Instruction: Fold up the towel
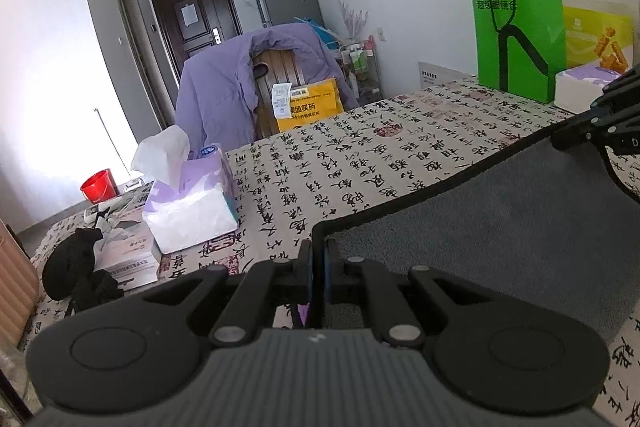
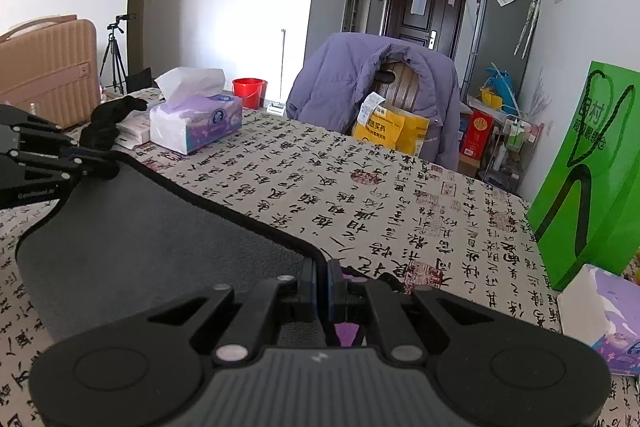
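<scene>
A dark grey towel (image 1: pixel 500 211) with a black hem is held lifted above the table, stretched between both grippers; it also shows in the right wrist view (image 2: pixel 132 223). My left gripper (image 1: pixel 319 267) is shut on the towel's left corner. My right gripper (image 2: pixel 322 287) is shut on the towel's right corner. In the left wrist view the right gripper (image 1: pixel 568 141) pinches the far corner at the right edge. In the right wrist view the left gripper (image 2: pixel 108 165) pinches the far corner at the left.
The table (image 1: pixel 360 155) has a cloth printed with calligraphy. A tissue box (image 1: pixel 192 203), flat boxes and a black object (image 1: pixel 76 267) stand at the left. A green bag (image 1: pixel 516 23) and another tissue box (image 2: pixel 600 311) stand at the right. A chair with a purple coat (image 2: pixel 360 83) is behind.
</scene>
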The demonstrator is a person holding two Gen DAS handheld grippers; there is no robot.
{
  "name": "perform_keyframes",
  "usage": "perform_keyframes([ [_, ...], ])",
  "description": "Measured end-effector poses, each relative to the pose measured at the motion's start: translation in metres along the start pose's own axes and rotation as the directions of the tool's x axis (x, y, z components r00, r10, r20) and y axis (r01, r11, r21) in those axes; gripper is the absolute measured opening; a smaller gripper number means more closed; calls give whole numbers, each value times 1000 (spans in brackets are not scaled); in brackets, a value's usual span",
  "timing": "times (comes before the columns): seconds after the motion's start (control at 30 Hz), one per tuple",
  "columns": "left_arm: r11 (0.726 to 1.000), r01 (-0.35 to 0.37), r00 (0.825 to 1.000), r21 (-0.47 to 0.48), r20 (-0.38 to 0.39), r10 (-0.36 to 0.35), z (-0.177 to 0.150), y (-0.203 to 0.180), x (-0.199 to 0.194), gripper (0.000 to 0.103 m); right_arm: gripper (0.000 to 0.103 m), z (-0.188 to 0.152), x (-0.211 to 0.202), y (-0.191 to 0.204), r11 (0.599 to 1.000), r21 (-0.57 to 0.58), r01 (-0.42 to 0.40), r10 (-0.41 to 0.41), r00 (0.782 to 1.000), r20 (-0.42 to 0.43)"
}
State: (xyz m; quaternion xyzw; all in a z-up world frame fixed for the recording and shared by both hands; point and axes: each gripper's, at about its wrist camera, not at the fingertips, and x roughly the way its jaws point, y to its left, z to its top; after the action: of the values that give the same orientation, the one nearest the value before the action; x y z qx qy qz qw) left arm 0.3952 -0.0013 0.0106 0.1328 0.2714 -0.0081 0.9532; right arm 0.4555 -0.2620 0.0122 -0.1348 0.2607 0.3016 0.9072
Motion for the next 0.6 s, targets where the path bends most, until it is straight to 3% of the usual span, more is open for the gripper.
perform_keyframes([
  [0.6, 999, 13, 998, -47, -62, -16, 9, 12, 44, 6, 5, 8, 39, -10, 1000, 5, 10, -10, 999, -50],
])
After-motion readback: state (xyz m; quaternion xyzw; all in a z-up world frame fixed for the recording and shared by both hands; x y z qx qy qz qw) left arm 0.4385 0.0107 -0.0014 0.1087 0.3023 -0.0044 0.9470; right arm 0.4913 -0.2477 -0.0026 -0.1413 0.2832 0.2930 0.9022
